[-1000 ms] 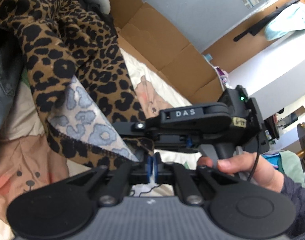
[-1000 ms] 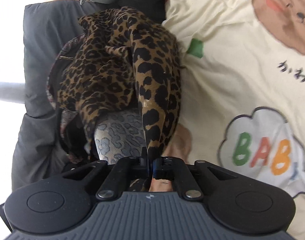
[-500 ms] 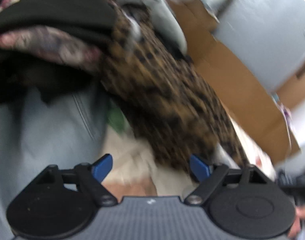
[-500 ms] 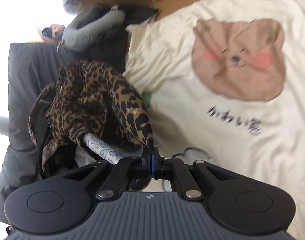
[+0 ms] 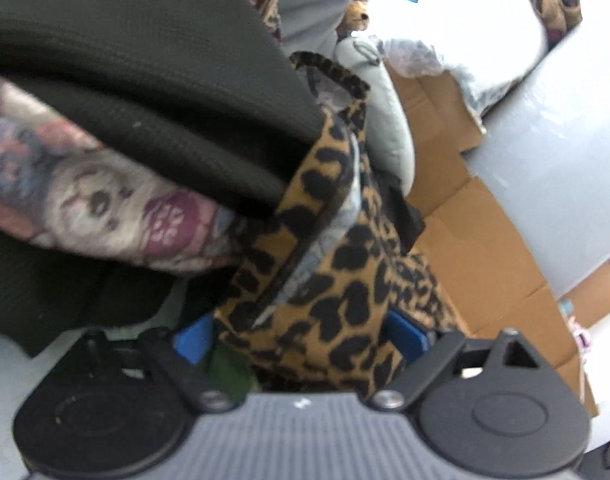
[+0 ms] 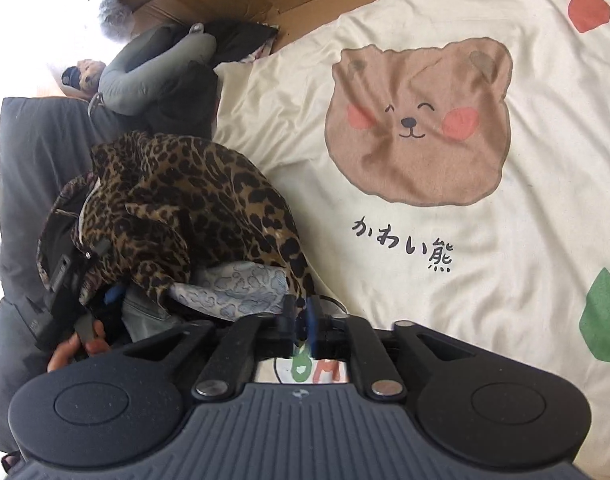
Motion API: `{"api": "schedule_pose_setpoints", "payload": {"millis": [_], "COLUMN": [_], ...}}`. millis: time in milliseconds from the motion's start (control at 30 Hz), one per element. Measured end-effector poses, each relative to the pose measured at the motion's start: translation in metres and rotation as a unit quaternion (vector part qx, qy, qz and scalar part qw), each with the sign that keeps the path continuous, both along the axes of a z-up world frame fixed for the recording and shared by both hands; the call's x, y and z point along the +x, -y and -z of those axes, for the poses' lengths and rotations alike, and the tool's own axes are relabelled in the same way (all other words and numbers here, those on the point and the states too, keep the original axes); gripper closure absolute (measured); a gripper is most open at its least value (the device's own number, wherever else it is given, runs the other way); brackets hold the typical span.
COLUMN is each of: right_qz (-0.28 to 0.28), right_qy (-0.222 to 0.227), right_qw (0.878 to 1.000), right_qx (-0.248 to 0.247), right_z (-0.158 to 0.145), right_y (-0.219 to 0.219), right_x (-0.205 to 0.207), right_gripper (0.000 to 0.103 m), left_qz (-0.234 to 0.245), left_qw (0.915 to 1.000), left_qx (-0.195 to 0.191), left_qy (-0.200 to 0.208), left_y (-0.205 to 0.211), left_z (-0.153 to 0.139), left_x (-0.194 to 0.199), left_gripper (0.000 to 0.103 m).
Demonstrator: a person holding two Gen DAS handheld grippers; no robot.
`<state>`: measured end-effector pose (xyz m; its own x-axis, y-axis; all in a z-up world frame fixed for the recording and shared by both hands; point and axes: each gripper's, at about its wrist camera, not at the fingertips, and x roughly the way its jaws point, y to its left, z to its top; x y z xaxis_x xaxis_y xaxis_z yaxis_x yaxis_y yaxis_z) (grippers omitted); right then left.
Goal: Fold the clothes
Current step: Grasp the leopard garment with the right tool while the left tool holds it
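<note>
A leopard-print garment (image 6: 185, 208) with a pale grey-blue lining lies crumpled at the left edge of the cream bear-print sheet (image 6: 505, 280). In the left wrist view a hanging fold of the same garment (image 5: 337, 280) lies between the blue pads of my left gripper (image 5: 299, 340). Those jaws are closing but still stand wide, not pressing the cloth. My right gripper (image 6: 300, 314) sits at the garment's lower tip. Its jaws are opening and a narrow gap shows between the pads. The left gripper (image 6: 65, 280) and the hand holding it show at the pile's left side.
A dark ribbed garment (image 5: 145, 100) and a floral cloth (image 5: 105, 208) are stacked above the leopard fold. A grey neck pillow (image 6: 157, 72) and a dark grey cushion (image 6: 33, 140) lie behind the pile. Flattened cardboard (image 5: 485, 240) lines the far side of the bed.
My left gripper let go of the leopard corner, swung over to the clothes pile and now has a leopard fold between wide jaws. The right gripper's shut jaws have parted at the garment's tip.
</note>
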<state>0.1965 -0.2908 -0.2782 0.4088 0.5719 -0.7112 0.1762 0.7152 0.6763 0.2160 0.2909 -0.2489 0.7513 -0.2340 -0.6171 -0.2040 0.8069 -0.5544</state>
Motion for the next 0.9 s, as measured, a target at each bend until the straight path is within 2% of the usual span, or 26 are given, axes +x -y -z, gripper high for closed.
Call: {"api": "schedule_pose_setpoints", "payload": {"millis": [33, 67, 100, 133, 167, 200, 233, 367, 600, 633, 733, 800, 833, 867, 900], "right_qz": [-0.001, -0.002, -0.005, -0.008, -0.011, -0.014, -0.015, -0.026, -0.053, -0.056, -0.065, -0.074, -0.079, -0.084, -0.087], "right_qy": [0.005, 0.013, 0.02, 0.026, 0.027, 0.026, 0.025, 0.024, 0.014, 0.011, 0.011, 0.014, 0.015, 0.016, 0.02], "right_qw": [1.0, 1.0, 1.0, 0.999, 0.999, 0.999, 0.999, 0.999, 0.997, 0.996, 0.995, 0.994, 0.993, 0.992, 0.992], "right_qx": [-0.004, -0.01, -0.016, -0.021, -0.024, -0.026, -0.028, -0.031, -0.061, -0.07, -0.079, -0.083, -0.085, -0.088, -0.089], "right_z": [0.002, 0.004, 0.005, 0.007, 0.009, 0.012, 0.015, 0.028, 0.058, 0.062, 0.068, 0.069, 0.068, 0.068, 0.066], "right_y": [-0.002, -0.004, -0.006, -0.009, -0.011, -0.014, -0.016, -0.027, -0.055, -0.058, -0.067, -0.071, -0.071, -0.072, -0.071], "right_x": [0.0, 0.001, 0.002, 0.004, 0.007, 0.01, 0.014, 0.029, 0.054, 0.057, 0.062, 0.063, 0.063, 0.064, 0.063], "right_gripper": [0.046, 0.031, 0.027, 0.024, 0.023, 0.023, 0.023, 0.022, 0.022, 0.025, 0.043, 0.065, 0.09, 0.101, 0.101], "left_qz": [0.007, 0.015, 0.023, 0.03, 0.035, 0.04, 0.045, 0.057, 0.087, 0.089, 0.098, 0.107, 0.113, 0.122, 0.134], "left_qw": [1.0, 0.9999, 0.9997, 0.9995, 0.9993, 0.9992, 0.999, 0.9983, 0.9952, 0.9947, 0.9921, 0.9897, 0.988, 0.9858, 0.9831], "left_qx": [-0.002, -0.004, -0.005, -0.009, -0.009, -0.006, -0.004, -0.011, -0.021, -0.021, -0.023, -0.028, -0.033, -0.037, -0.039], "left_qy": [0.001, 0.001, 0.001, 0.002, 0.003, 0.004, 0.004, 0.0, -0.04, -0.049, -0.074, -0.091, -0.1, -0.109, -0.119], "left_y": [0.0, 0.0, 0.0, 0.001, 0.001, 0.003, 0.005, 0.01, 0.024, 0.026, 0.033, 0.039, 0.044, 0.049, 0.056], "left_z": [-0.001, -0.002, -0.003, -0.004, -0.006, -0.009, -0.011, -0.019, -0.027, -0.027, -0.023, -0.02, -0.018, -0.015, -0.012], "left_x": [0.001, 0.002, 0.003, 0.002, -0.001, -0.005, -0.009, -0.035, -0.102, -0.112, -0.143, -0.162, -0.169, -0.175, -0.181], "left_gripper": [0.043, 0.053, 0.074, 0.082, 0.082, 0.089, 0.091, 0.093, 0.093, 0.093, 0.093, 0.093, 0.093, 0.093, 0.093]}}
